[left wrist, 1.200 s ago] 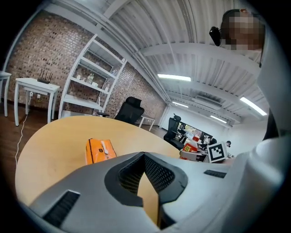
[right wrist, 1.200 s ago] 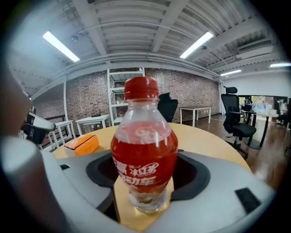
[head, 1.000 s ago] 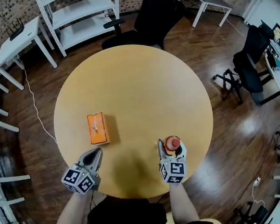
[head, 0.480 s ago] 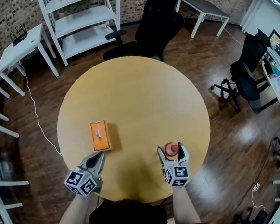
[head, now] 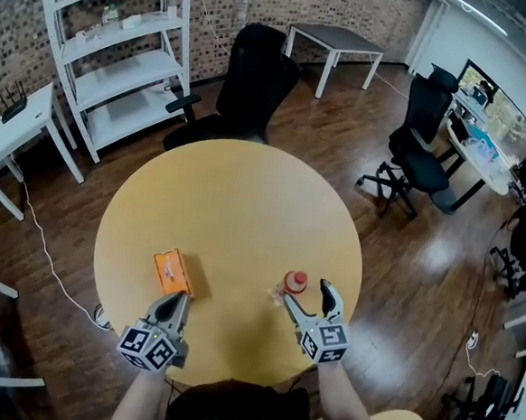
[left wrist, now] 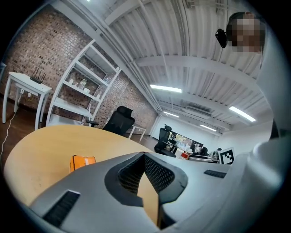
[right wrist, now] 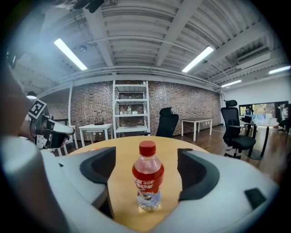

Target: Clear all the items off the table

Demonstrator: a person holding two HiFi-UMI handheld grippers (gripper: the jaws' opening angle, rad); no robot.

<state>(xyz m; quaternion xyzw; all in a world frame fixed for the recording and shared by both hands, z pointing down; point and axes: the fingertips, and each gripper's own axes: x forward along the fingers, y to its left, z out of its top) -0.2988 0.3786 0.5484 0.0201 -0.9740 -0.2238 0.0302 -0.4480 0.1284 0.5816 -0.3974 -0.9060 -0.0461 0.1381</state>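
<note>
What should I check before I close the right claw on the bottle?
1. Right claw open: ok.
2. Bottle upright, cap on: ok.
3. Bottle centred between the jaws, a gap on each side: ok.
4. Bottle deep enough between the jaws for a full grip: cannot tell.
5. Left claw shut, near the box, away from the bottle: ok.

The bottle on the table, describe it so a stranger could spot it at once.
On the round wooden table, look toward the near edge on the person's right. A clear bottle stands upright there, at the open right claw; its red cap and label set it apart from the flat orange box to its left.
</note>
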